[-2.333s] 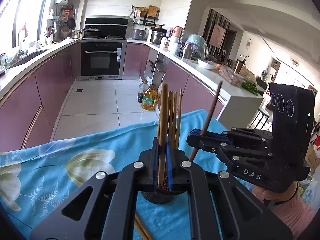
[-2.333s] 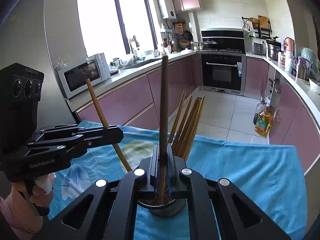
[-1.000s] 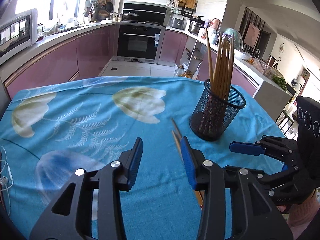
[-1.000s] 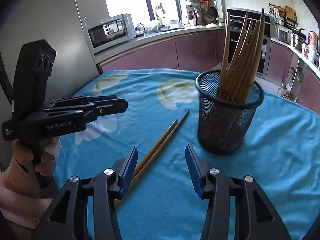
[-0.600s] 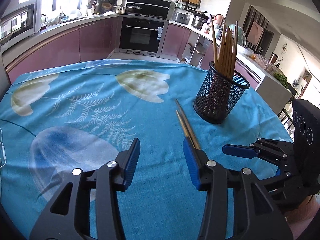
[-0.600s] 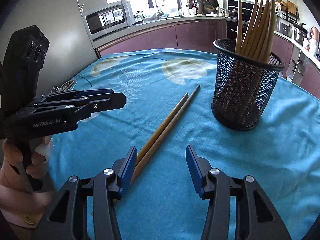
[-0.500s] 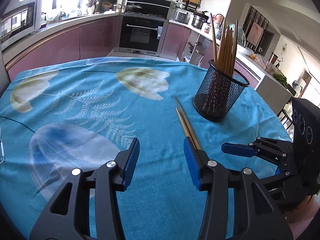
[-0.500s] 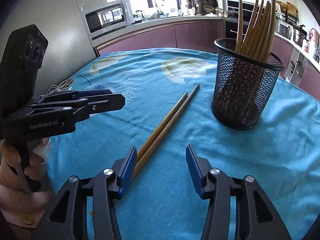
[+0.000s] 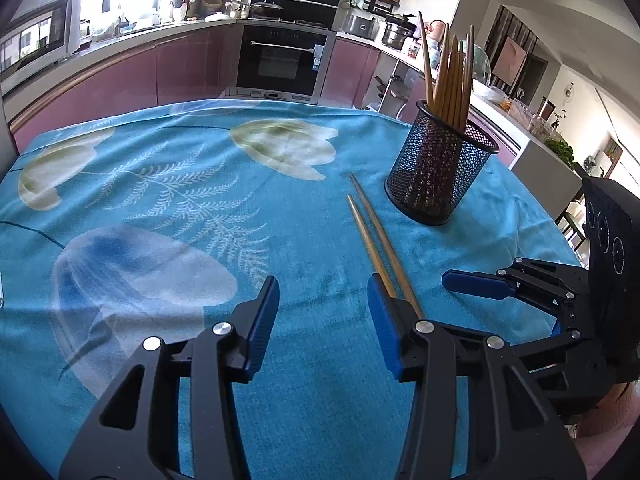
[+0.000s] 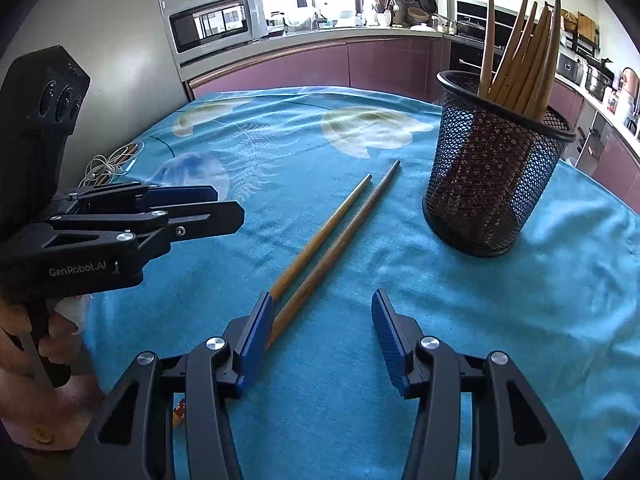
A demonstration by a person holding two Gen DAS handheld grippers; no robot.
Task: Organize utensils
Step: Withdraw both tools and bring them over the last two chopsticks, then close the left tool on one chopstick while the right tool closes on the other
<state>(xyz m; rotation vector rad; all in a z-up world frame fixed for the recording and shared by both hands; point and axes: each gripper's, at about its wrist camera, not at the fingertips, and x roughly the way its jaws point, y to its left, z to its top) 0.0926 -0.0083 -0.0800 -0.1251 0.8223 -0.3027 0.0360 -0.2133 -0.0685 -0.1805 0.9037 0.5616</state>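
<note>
A black mesh holder (image 9: 440, 172) (image 10: 492, 184) stands upright on the blue tablecloth with several wooden chopsticks (image 9: 450, 72) (image 10: 520, 60) in it. Two more wooden chopsticks (image 9: 374, 236) (image 10: 332, 240) lie side by side on the cloth, left of the holder. My left gripper (image 9: 324, 324) is open and empty, low over the cloth at the near ends of the loose pair. My right gripper (image 10: 322, 336) is open and empty, with its left finger over the pair's near ends. Each gripper shows in the other's view: the right one (image 9: 476, 284), the left one (image 10: 212, 216).
The blue flowered tablecloth (image 9: 200, 200) covers the table. A coiled white cable (image 10: 108, 166) lies at the cloth's far left edge. Purple kitchen cabinets (image 9: 180, 72) and an oven stand behind the table.
Both grippers let go of a chopstick each into the holder, opened, and drew back and down toward the cloth. In the last half second they barely moved.
</note>
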